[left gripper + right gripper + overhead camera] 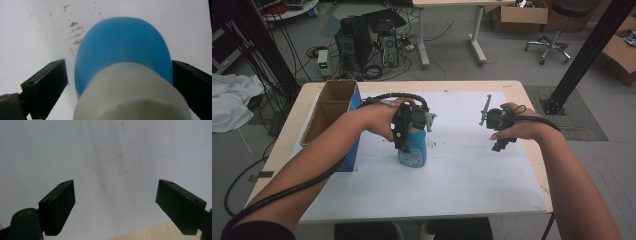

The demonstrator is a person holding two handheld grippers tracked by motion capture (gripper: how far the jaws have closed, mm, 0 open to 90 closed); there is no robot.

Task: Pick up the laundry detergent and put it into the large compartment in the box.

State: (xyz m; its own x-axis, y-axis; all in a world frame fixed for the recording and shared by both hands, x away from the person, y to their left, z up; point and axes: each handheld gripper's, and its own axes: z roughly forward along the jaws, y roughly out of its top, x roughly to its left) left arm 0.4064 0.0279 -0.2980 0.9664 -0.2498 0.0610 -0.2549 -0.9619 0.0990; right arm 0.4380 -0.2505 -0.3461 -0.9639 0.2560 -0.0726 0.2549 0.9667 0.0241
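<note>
Black jaws of my left gripper [117, 82] stand on either side of a blue bottle [122, 50], and I look straight down past its white cap [130, 95] from the left gripper view. One jaw lies against the bottle's blue flank, or right next to it, while the other stands off with a strip of white paper showing in between, so I read the gripper as wide apart around the bottle and not yet clamped on it. From the high view, my left gripper [404, 131] sits over the top of the bottle [413, 152], which stands upright on the white paper sheet [472, 175] a little left of the worktop's middle. Just left of the bottle a blue-sided cardboard box [334, 107] rests on the worktop, open at the top. My right gripper [115, 202] has its jaws spread wide with nothing between them, looking down on bare, faintly smudged paper with a corner of the wooden worktop [155, 232] at the bottom of its view. In the high view that right gripper [500, 125] hangs over the right part of the sheet, well apart from the bottle. Beyond the worktop [512, 87] I see a grey floor with computer towers [369, 45] and loose cables.
</note>
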